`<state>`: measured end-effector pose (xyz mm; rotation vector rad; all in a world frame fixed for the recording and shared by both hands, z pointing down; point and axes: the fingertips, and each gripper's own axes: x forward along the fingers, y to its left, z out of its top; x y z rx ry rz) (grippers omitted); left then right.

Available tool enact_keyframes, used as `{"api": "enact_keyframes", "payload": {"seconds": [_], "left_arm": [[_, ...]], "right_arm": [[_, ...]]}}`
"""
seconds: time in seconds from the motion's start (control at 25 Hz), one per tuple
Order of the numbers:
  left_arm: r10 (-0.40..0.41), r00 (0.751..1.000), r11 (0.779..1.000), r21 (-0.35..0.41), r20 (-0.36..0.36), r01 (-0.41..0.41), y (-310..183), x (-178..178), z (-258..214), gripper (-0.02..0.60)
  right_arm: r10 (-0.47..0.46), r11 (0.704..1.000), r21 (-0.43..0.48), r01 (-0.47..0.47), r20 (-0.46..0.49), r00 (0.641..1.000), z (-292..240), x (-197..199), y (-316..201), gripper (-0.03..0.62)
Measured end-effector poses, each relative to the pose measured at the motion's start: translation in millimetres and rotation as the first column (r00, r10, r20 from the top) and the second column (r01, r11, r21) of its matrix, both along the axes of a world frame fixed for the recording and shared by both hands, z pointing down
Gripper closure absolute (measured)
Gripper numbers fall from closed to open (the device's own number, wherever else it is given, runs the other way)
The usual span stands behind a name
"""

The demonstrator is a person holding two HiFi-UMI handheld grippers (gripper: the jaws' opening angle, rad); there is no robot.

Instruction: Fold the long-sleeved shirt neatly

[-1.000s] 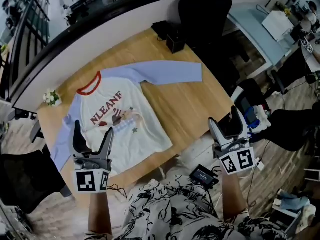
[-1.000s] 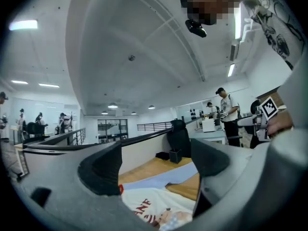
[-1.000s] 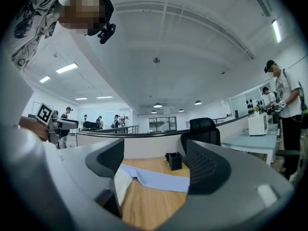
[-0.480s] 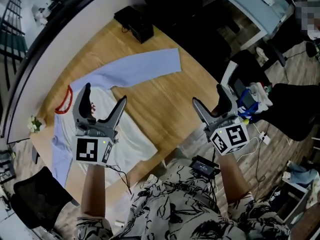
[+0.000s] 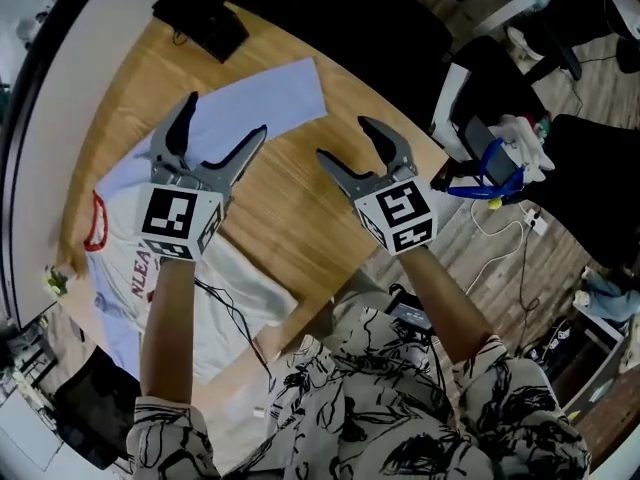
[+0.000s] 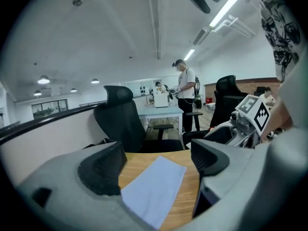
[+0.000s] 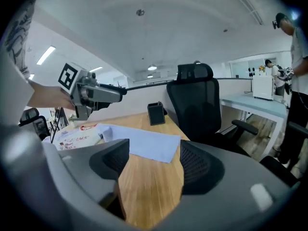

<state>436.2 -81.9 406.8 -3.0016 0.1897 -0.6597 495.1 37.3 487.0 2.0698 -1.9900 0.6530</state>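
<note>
Your white long-sleeved shirt [image 5: 225,263], with its red collar and printed front, lies flat and unfolded on the left part of the light wooden table [image 5: 300,208]. One pale-blue sleeve [image 5: 270,93] is stretched straight out across the wood toward the far edge. Judging by that, you are at the very start of the fold, reaching for that outstretched sleeve. Your left gripper [image 5: 226,114] hangs over the sleeve with its jaws wide apart and nothing in them; in the left gripper view the cuff end [image 6: 154,191] lies ahead between them, untouched. Your right gripper [image 5: 343,138] is just beside it over bare wood; its jaws have just been closing a little but stand well apart, with only tabletop between them and the sleeve [image 7: 144,146] further ahead. The next move likely calls for lowering onto the cuff, pinching the cloth cleanly, and carrying it back across the body. The only container is a small black box [image 5: 200,18] at the table's far edge, well apart from the shirt; you cannot tell what it holds.
</note>
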Motion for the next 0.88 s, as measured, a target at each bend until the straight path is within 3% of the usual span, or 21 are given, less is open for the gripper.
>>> {"api": "enact_keyframes", "payload": {"seconds": [0.28,0.48,0.6,0.72,0.88], "left_arm": [[0.089,0.988,0.995,-0.066,0.124,-0.081,-14,58,74,0.153],[0.118,0.980,0.991,-0.087,0.162,-0.105,-18,88,104,0.153],[0.132,0.976,0.988,-0.103,0.173,-0.115,-18,99,116,0.153],[0.161,0.966,0.983,-0.123,0.200,-0.139,-18,109,130,0.153],[0.229,0.939,0.969,-0.148,0.257,-0.196,-19,125,155,0.170]], "right_arm": [[-0.006,0.980,-0.200,0.012,0.033,0.999,79,12,-41,0.363],[-0.038,0.949,-0.312,0.050,0.046,0.998,110,15,-54,0.400],[-0.049,0.924,-0.379,0.044,-0.002,0.999,121,18,-55,0.448],[-0.082,0.910,-0.411,0.048,-0.066,0.994,122,20,-57,0.491],[-0.108,0.911,-0.404,0.082,-0.041,0.993,123,15,-61,0.553]]}}
